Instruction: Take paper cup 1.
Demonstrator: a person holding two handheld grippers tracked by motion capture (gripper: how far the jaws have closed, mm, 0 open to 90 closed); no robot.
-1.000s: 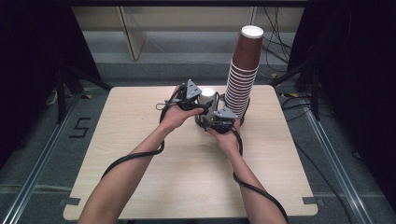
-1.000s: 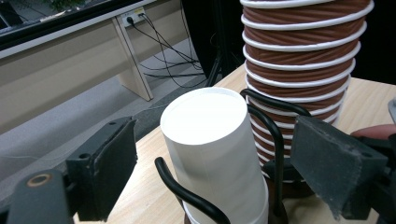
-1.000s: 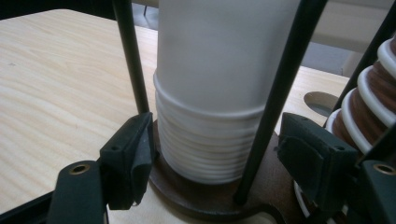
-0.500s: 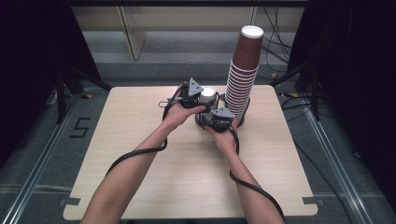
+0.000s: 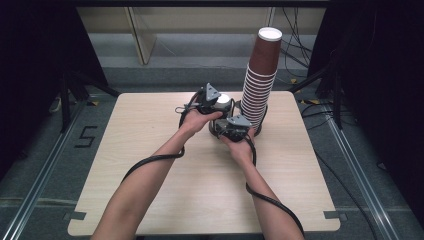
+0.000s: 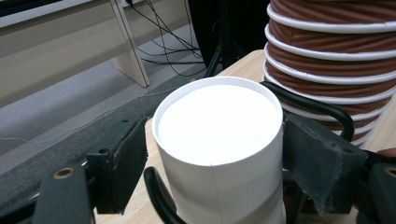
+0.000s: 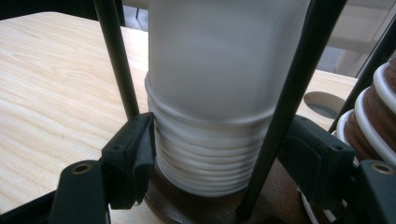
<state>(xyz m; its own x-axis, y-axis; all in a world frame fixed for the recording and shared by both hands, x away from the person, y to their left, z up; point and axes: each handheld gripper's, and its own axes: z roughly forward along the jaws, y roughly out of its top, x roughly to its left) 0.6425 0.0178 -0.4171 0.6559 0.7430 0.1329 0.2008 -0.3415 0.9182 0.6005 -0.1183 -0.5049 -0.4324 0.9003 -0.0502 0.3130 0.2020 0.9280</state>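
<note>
Pinching the white cup stack (image 7: pixel 205 154) low with my right hand-held gripper (image 7: pixel 219 154), I have just been closing the left hand-held gripper (image 6: pixel 215 154) on its top cup (image 6: pixel 219 140).

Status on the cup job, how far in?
Done: the tall stack of brown paper cups stands on the wooden table. In hand: the right tongs grip the nested white paper cups at their rims; the left tongs have just been closing around the top white cup, contact unclear. Left: probably pulling that cup free.
</note>
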